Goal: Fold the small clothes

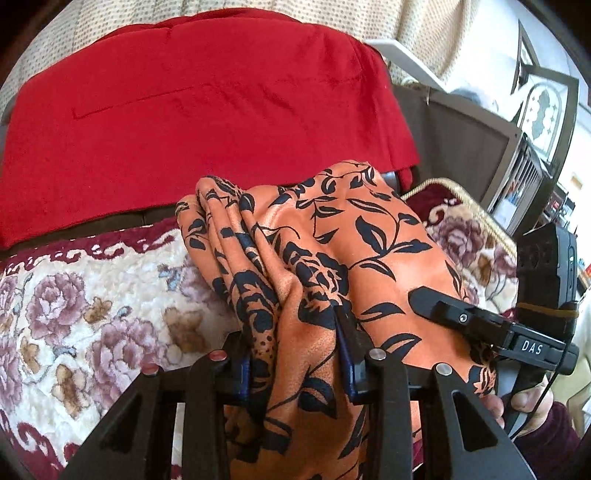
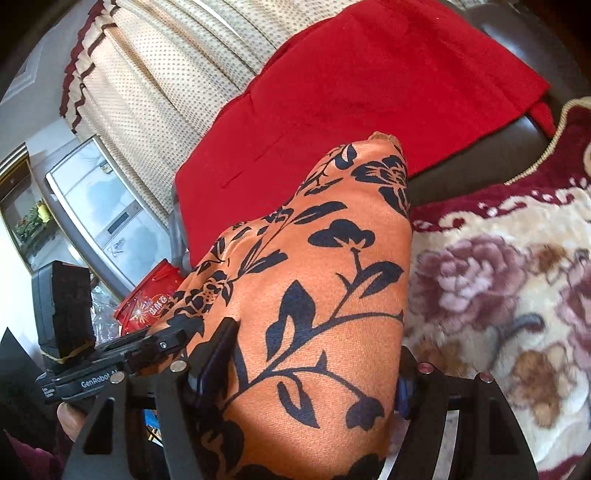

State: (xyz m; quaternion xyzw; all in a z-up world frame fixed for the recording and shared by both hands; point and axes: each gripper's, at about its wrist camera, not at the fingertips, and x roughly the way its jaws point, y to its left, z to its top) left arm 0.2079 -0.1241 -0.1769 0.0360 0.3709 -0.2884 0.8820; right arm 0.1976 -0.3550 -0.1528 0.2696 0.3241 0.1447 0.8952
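Left wrist view: left claw [image 1: 299,354] closed on bunched orange cloth [image 1: 332,251] — black floral print, folds gathered between fingers, raised above floral blanket [image 1: 92,314]. Right claw [image 1: 424,299] lies against same cloth at right side. Red fabric [image 1: 203,110] spread behind, near dotted curtain [image 1: 424,33].

Right wrist view: right claw [image 2: 314,354] set fairly wide, cloth [image 2: 325,277] filling gap between fingers, gripped. Cloth stands up over blanket [image 2: 498,288]. Left claw [image 2: 177,338] touches cloth at left edge. Red fabric [image 2: 369,85] beyond.
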